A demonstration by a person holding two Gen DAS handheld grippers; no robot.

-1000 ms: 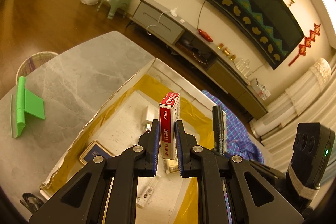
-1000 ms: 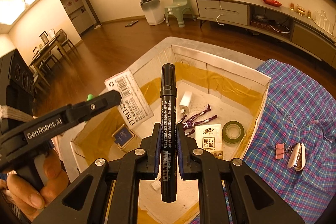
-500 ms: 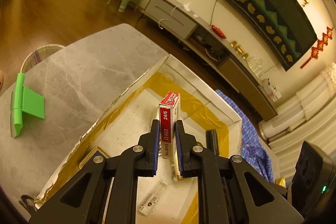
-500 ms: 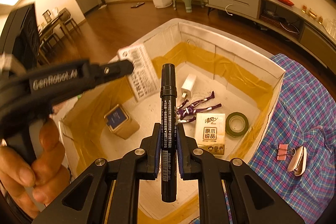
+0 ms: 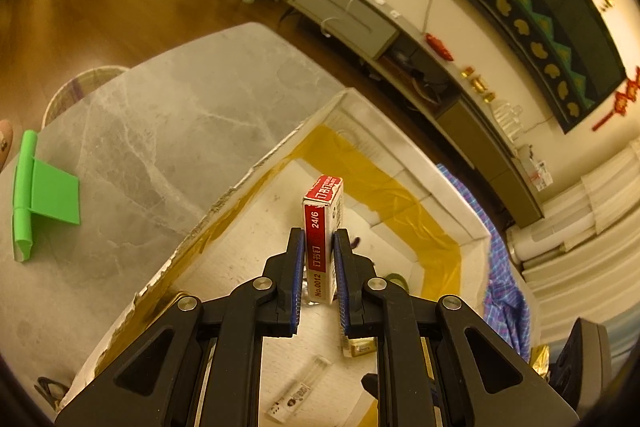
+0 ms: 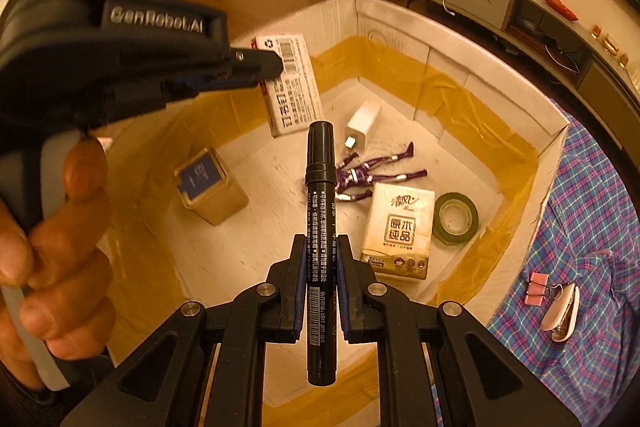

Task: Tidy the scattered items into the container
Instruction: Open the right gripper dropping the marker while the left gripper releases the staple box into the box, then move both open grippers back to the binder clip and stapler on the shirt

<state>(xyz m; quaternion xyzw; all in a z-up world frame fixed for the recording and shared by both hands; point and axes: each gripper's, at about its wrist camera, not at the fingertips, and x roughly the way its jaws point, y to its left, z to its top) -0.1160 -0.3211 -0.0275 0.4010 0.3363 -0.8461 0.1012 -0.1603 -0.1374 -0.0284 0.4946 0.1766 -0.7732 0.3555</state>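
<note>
Both grippers have descended over the box point(image 6: 460, 83): left gripper point(image 5: 319, 259) clamps a staple box point(image 5: 322, 227), right gripper point(image 6: 319, 267) a marker point(image 6: 320, 211); release is near.

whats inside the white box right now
On the white box floor: a tissue pack, green tape roll, purple figure, white charger and blue-topped carton. The held marker and left claw cover part of it.
</note>
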